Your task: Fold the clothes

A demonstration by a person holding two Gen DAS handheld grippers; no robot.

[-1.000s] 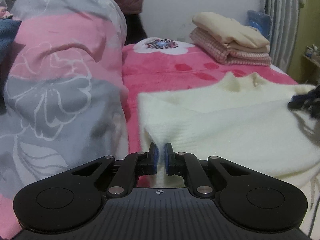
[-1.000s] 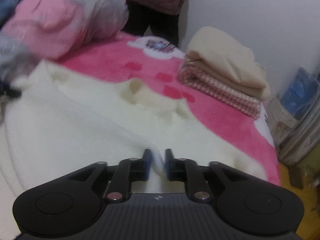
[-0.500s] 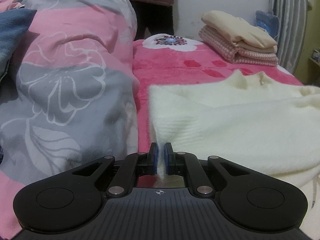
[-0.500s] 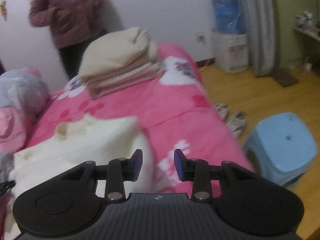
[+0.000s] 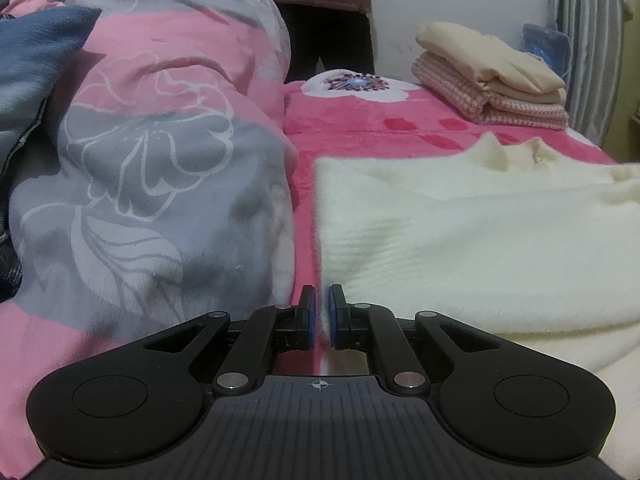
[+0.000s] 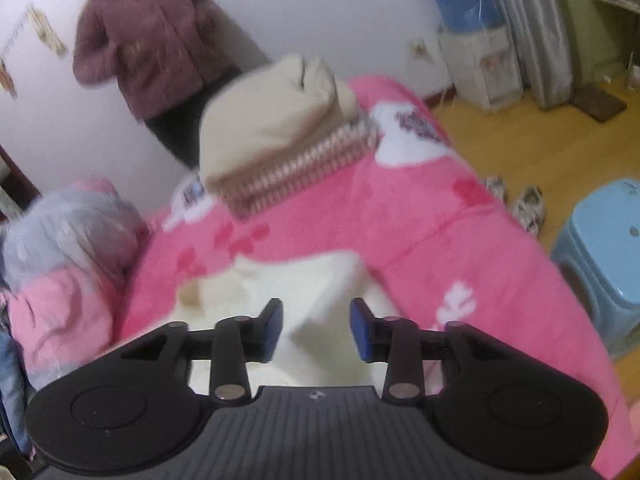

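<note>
Bed: pink fleece blanket [image 5: 360, 128] with white flower patches is covering the mattress, and everything is lying on it.
Sweater: cream knit sweater [image 5: 460, 232] is lying spread flat on the blanket, collar pointing toward the far end of the bed, its left edge running down toward the left gripper.
Left gripper: left gripper [image 5: 321, 316] is sitting low at the sweater's near left corner, blue pads drawn together with only a sliver between them; a pale strip of the knit seems to be showing in that sliver, though whether it is actually pinched cannot be told.
Right gripper: right gripper [image 6: 316, 326] is hovering over the sweater's right side, jaws standing apart and just having been opening, with nothing caught between the pads, only cream knit showing below them.
Duvet: bundled pink and grey floral duvet [image 5: 160, 160] is heaped just beside the sweater's left edge.
Folded stack: beige garment [image 6: 272, 116] is resting on a pink checked one [image 6: 304, 168] at the far end of the bed, well apart from the sweater.
Bystander: person in a maroon padded jacket [image 6: 148, 48] is standing against the white wall past the bed.
Floor: blue plastic stool [image 6: 604, 248] is standing on the wood floor beside the bed, with a pair of slippers [image 6: 524, 204] near it.
</note>
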